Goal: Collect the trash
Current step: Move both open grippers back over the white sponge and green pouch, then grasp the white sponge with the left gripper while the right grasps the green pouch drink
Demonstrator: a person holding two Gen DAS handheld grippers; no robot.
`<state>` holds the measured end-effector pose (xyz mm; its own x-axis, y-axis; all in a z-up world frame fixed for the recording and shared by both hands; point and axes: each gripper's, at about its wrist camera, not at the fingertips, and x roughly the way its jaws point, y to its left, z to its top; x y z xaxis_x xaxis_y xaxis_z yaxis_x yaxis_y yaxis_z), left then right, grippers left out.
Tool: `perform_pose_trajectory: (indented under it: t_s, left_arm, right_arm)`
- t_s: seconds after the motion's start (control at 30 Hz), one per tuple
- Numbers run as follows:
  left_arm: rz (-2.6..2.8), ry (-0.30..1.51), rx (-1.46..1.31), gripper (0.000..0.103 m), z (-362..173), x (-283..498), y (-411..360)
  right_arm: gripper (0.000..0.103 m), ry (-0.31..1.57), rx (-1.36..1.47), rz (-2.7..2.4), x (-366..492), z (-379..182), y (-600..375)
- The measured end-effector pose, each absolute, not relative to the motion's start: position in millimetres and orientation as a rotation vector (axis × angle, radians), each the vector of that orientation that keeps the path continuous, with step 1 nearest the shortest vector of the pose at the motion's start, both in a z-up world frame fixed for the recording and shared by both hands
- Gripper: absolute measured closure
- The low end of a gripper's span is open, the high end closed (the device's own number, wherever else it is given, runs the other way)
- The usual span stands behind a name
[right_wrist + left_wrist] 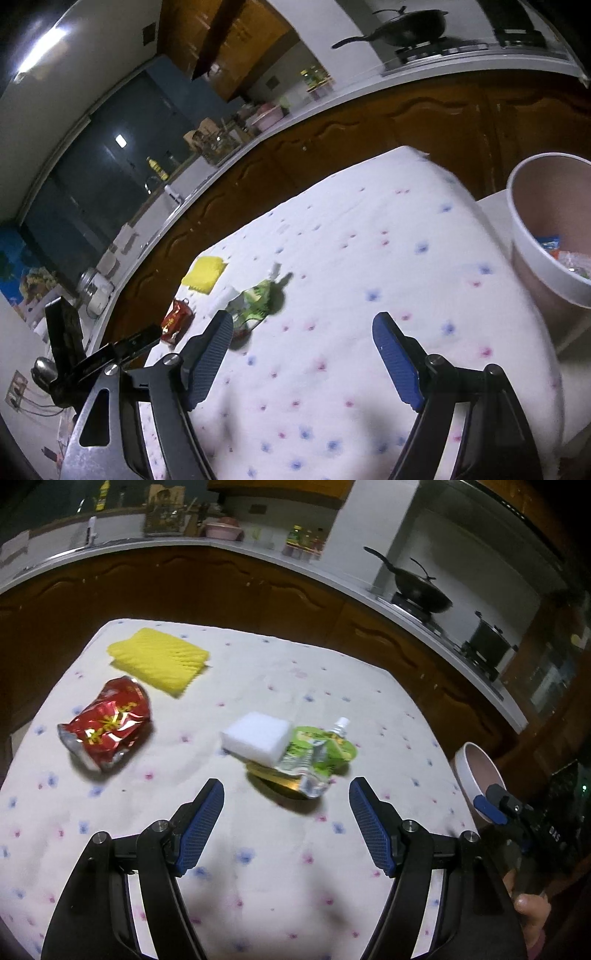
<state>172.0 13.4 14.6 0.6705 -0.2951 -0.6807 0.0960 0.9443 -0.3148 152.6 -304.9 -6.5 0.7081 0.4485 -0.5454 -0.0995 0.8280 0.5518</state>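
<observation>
My left gripper (286, 790) is open and empty above the cloth, just short of a crumpled green drink pouch (314, 757) with a white cap. A white foam block (256, 740) leans on the pouch. A crushed red can (107, 727) and a yellow foam sheet (159, 661) lie further left. My right gripper (303, 325) is open and empty over the cloth. The pouch (255, 299), red can (175, 319) and yellow sheet (205, 275) show far left in the right wrist view. A pink-lined bin (532, 236) with wrappers inside stands at the right.
The table wears a white flowered cloth (258, 849). The bin (476, 771) stands off its right edge, with the other gripper (509, 808) beside it. Wooden cabinets (221, 590) and a counter with a wok (417, 590) run behind.
</observation>
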Motion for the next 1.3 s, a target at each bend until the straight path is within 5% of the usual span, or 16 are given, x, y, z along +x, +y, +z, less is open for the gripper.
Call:
perform_pose_trajectory:
  t_s: [0.67, 0.9, 1.17, 1.3]
  left_arm:
    - [-0.221, 0.877, -0.175, 0.030, -1.8, 215.4, 21.6]
    - [-0.240, 0.922, -0.157, 0.030, -16.5, 245.0, 17.9]
    - [-0.276, 0.956, -0.126, 0.030, -29.9, 271.0, 4.9]
    - [-0.280, 0.985, -0.124, 0.030, -41.8, 281.5, -0.2]
  right_arm:
    - [0.023, 0.811, 0.527, 0.414, 209.4, -31.4, -251.3]
    - [0.036, 0.854, 0.572, 0.433, 239.2, -45.8, -241.5]
    - [0.039, 0.894, 0.590, 0.428, 281.5, -60.5, -230.0]
    - [0.056, 0.944, 0.604, 0.432, 299.0, -75.4, -221.7]
